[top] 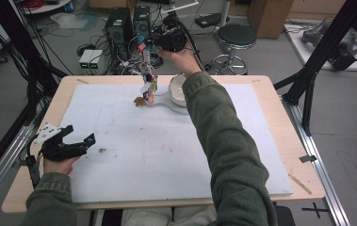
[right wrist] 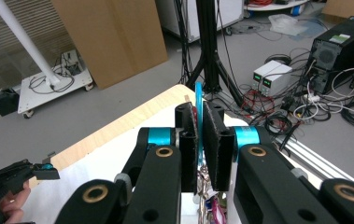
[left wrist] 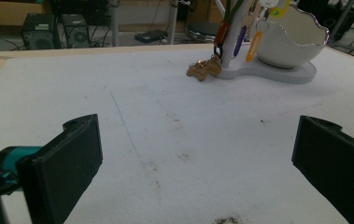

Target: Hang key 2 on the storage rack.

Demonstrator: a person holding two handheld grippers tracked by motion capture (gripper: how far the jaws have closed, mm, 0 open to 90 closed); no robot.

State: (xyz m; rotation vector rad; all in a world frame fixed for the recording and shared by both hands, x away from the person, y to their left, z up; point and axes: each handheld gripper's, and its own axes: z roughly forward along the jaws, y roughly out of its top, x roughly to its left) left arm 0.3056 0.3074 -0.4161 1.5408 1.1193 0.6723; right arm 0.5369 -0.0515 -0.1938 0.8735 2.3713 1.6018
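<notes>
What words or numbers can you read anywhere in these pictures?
None can be read.
Label on the black computer tower: too blurred to read.
Fronts of the two small white boxes on the floor: too small to read.
Coloured tags hanging on the white stand: no writing can be made out.
The black cross mark on the floor is a sign, not a letter.

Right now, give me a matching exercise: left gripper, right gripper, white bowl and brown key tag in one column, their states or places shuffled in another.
1 left gripper
2 right gripper
3 white bowl
4 brown key tag

A lies on the white mat
B jaws wide apart
C shut on a blue tag
D sits on the white stand base

Pairs: 1-B, 2-C, 3-D, 4-A
</notes>
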